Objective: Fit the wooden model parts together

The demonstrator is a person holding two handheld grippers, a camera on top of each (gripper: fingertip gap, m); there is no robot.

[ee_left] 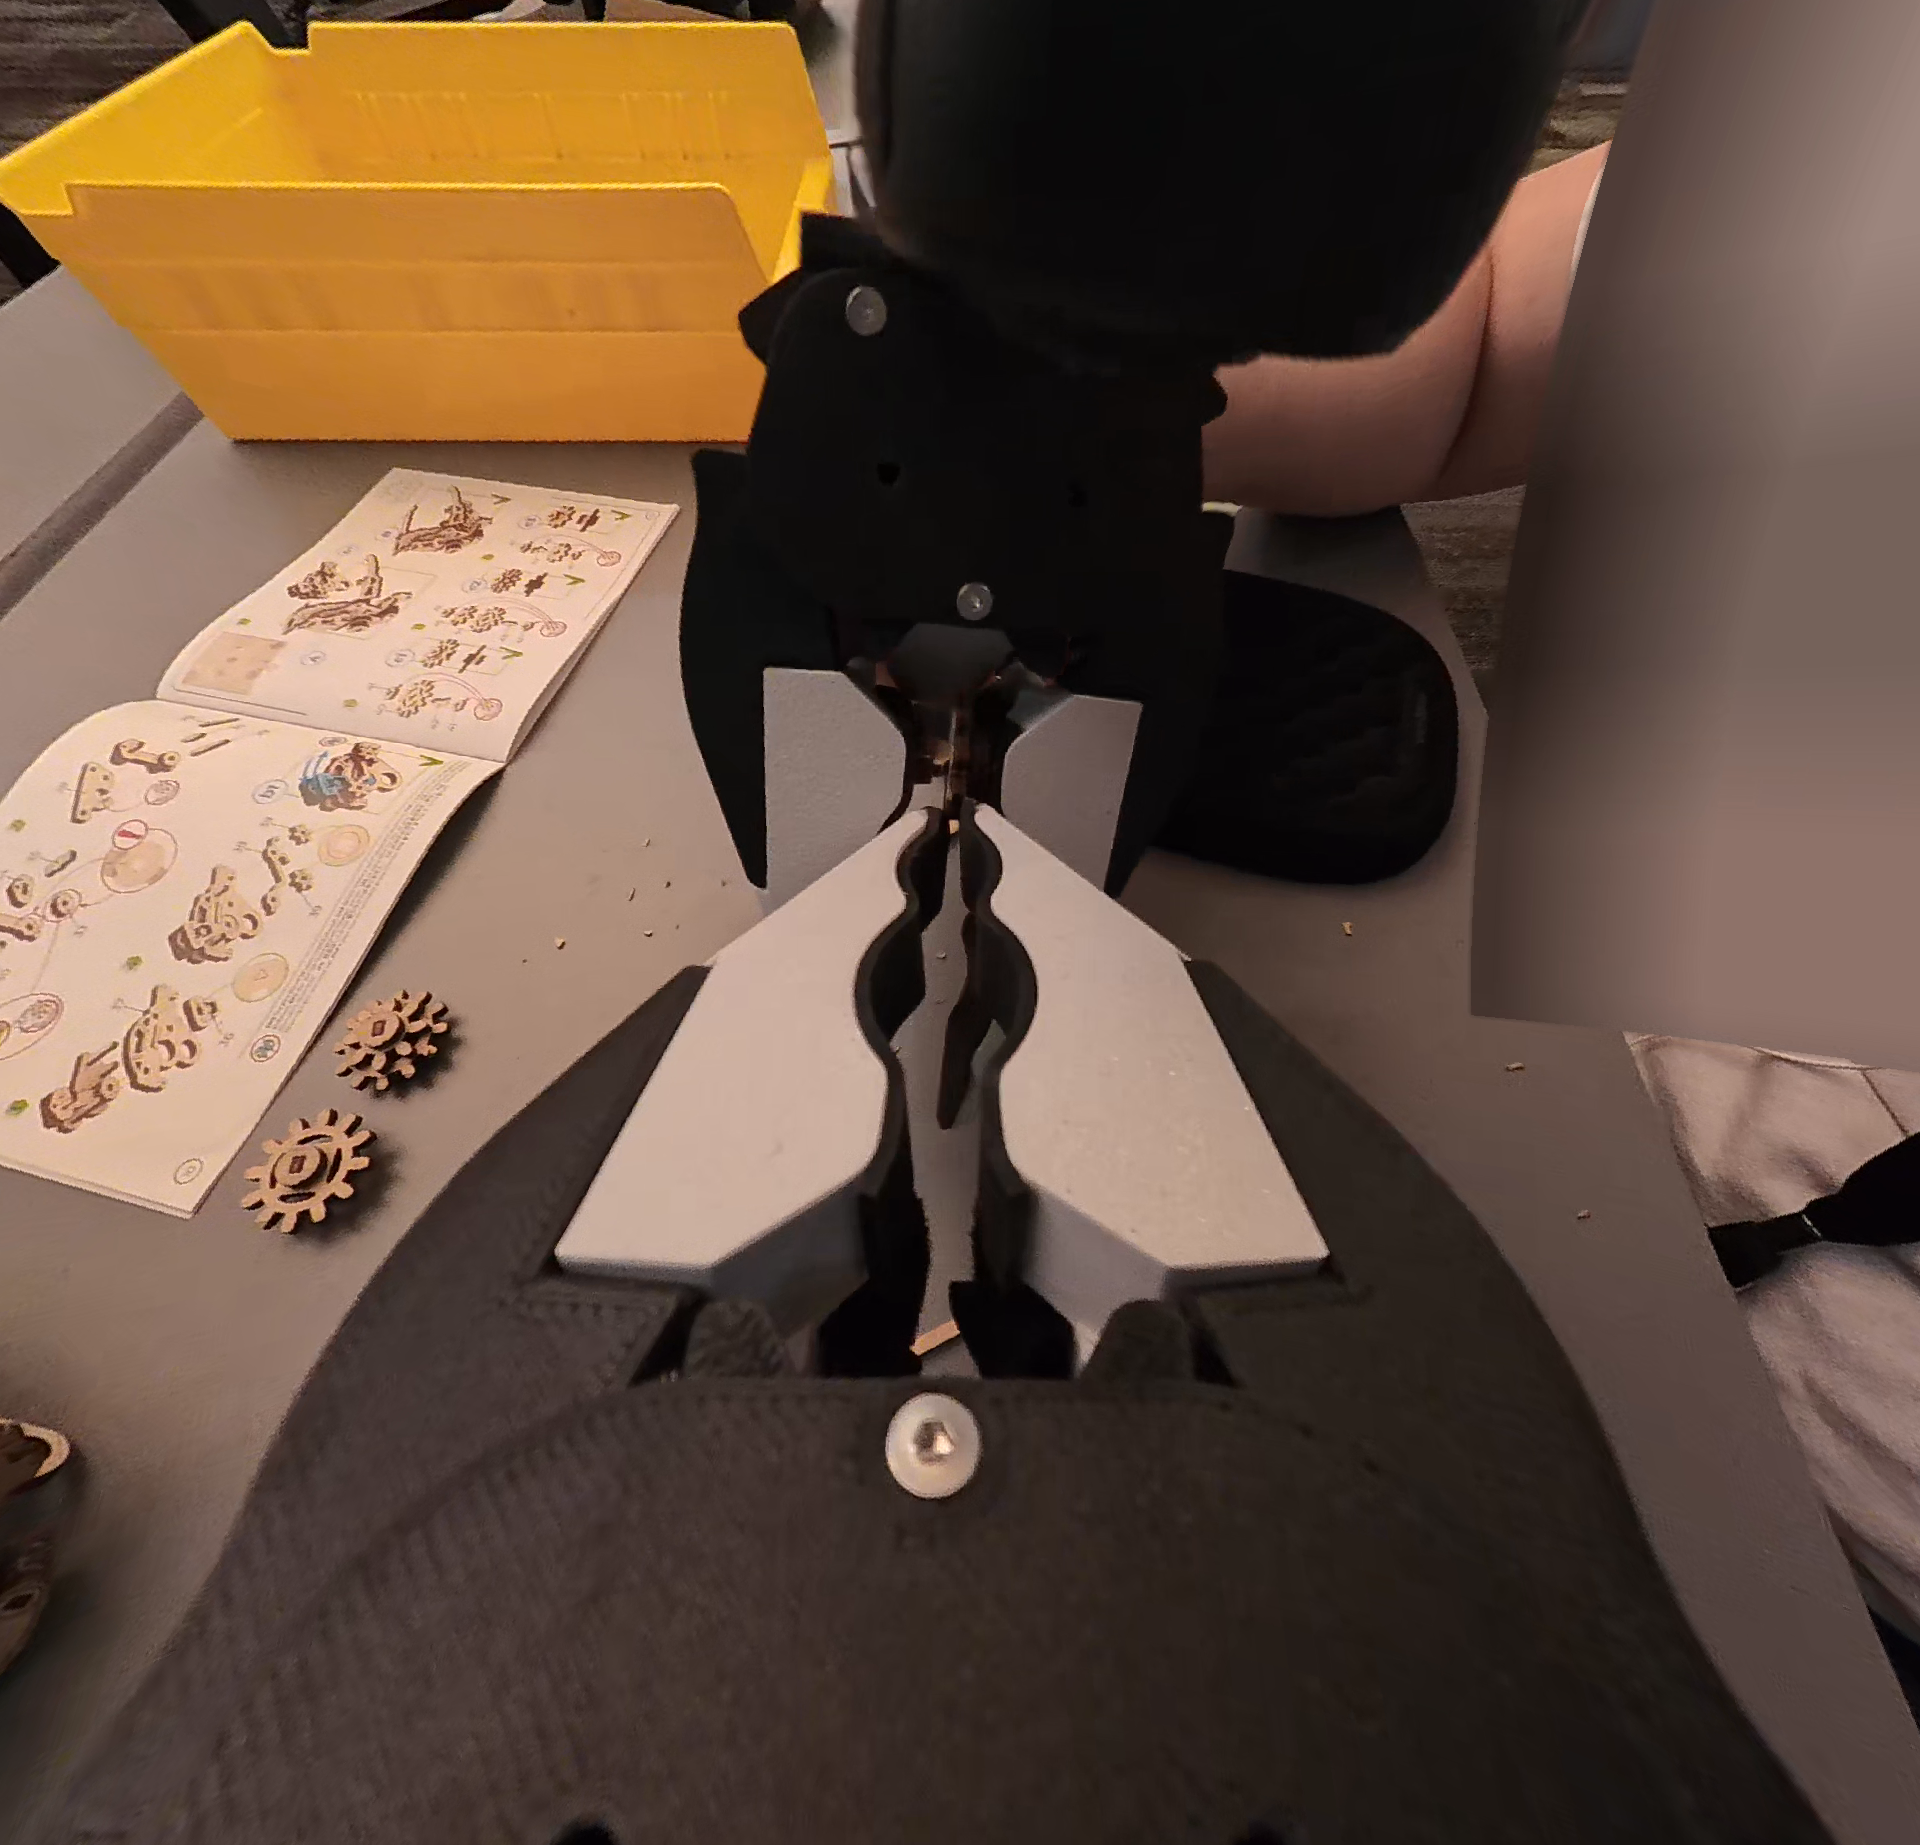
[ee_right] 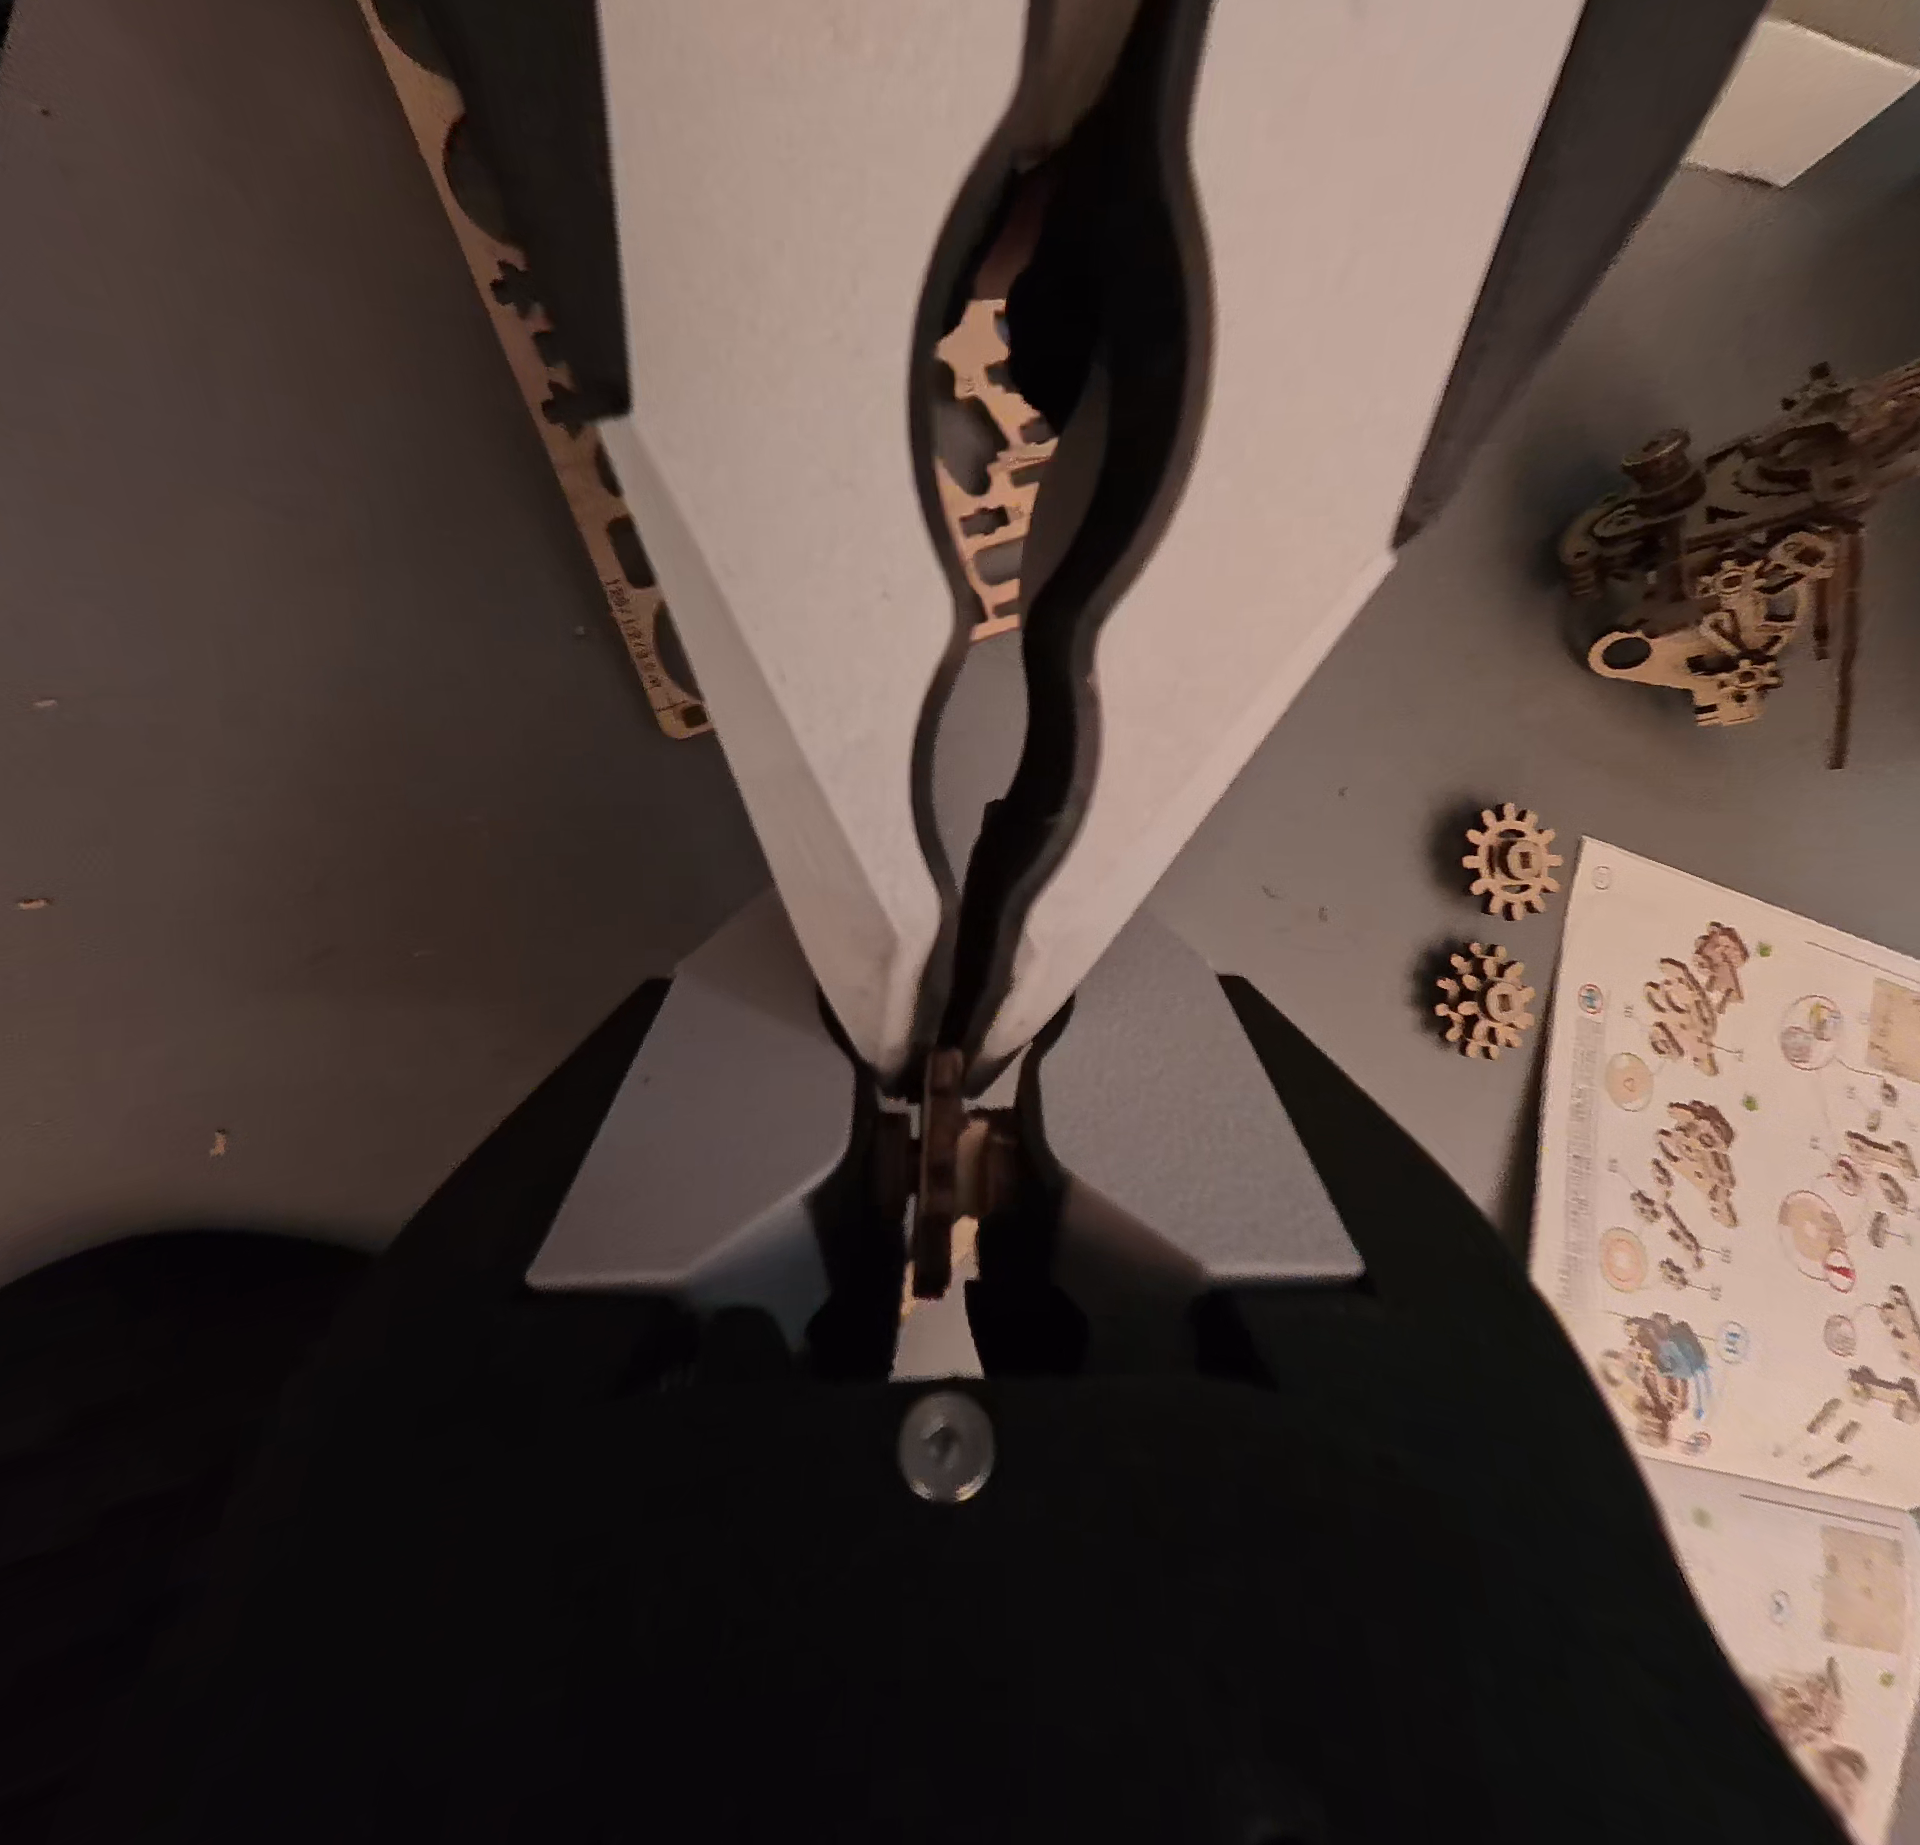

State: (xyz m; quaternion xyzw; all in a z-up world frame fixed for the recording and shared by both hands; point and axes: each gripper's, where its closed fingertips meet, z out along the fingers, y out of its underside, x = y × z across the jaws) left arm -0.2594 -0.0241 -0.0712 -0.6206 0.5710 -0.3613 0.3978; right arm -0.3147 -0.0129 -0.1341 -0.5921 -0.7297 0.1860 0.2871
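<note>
On the grey tabletop, two toothed wooden gears lie just beside the open paper instruction booklet, with the yellow plastic bin behind it.

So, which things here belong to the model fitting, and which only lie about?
Belong: left claw, right claw, wooden parts pinched between them, two loose gears, half-built model, instruction booklet.
Lying about: yellow bin, black pad, punched-out wooden sheet.

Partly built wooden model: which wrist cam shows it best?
Right wrist view. The partly built wooden model lies in full on the grey table, right of the grippers. The left wrist view catches only a dark sliver at its left edge, too cropped to identify.
</note>
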